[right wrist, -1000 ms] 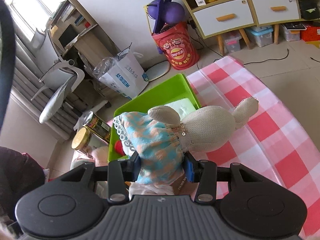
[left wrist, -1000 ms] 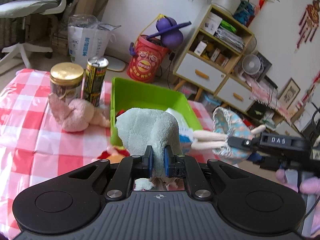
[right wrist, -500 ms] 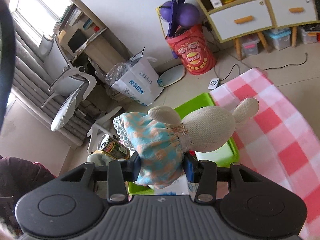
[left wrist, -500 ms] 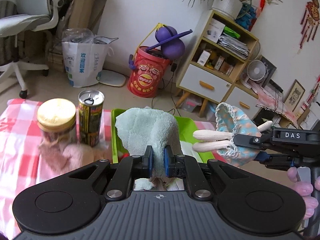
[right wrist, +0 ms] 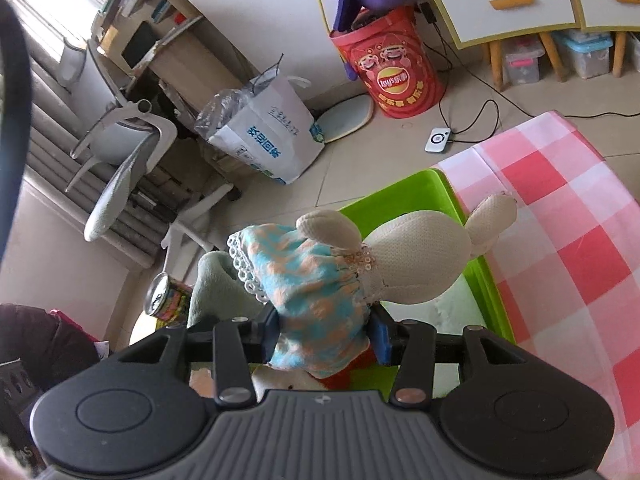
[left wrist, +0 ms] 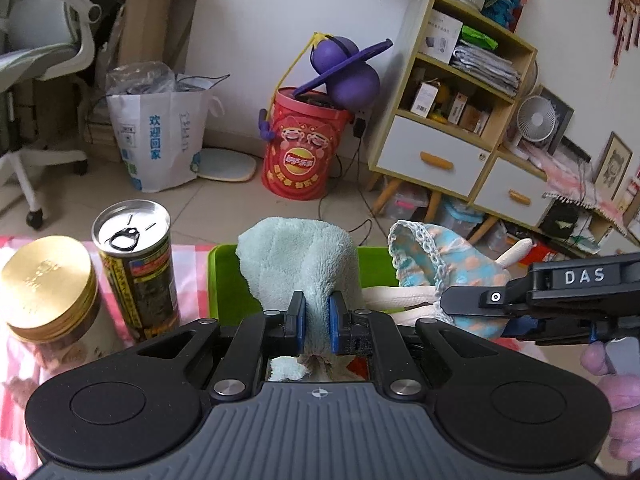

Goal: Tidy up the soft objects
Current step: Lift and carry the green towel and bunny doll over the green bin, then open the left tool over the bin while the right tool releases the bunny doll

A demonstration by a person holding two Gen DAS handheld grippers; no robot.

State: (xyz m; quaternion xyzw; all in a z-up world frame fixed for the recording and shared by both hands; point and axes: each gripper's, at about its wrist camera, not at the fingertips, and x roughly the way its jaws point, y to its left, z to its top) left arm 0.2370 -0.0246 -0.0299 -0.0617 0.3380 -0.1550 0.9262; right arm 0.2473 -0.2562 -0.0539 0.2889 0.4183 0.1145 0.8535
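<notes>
My left gripper (left wrist: pixel 316 322) is shut on a pale green plush toy (left wrist: pixel 298 258) and holds it over the near edge of the green bin (left wrist: pixel 224 280). My right gripper (right wrist: pixel 326 338) is shut on a cream rabbit doll in a blue and orange dress (right wrist: pixel 320 280), held above the same bin (right wrist: pixel 476 276). In the left wrist view the doll (left wrist: pixel 436 256) and the right gripper (left wrist: pixel 480 300) sit just right of the green plush. In the right wrist view the green plush (right wrist: pixel 216 284) shows left of the doll. Soft items lie in the bin below, mostly hidden.
A gold-lidded jar (left wrist: pixel 44 280) and a drink can (left wrist: pixel 136 264) stand on the pink checked tablecloth (right wrist: pixel 560 216) left of the bin. Beyond the table are a red bucket (left wrist: pixel 304 144), a white bag (left wrist: pixel 160 136), a shelf unit (left wrist: pixel 452 112) and an office chair (left wrist: pixel 40 52).
Both grippers have risen and tilted up with their toys still held. The bin and table have dropped lower in both views. The pink plush by the jar has gone out of sight.
</notes>
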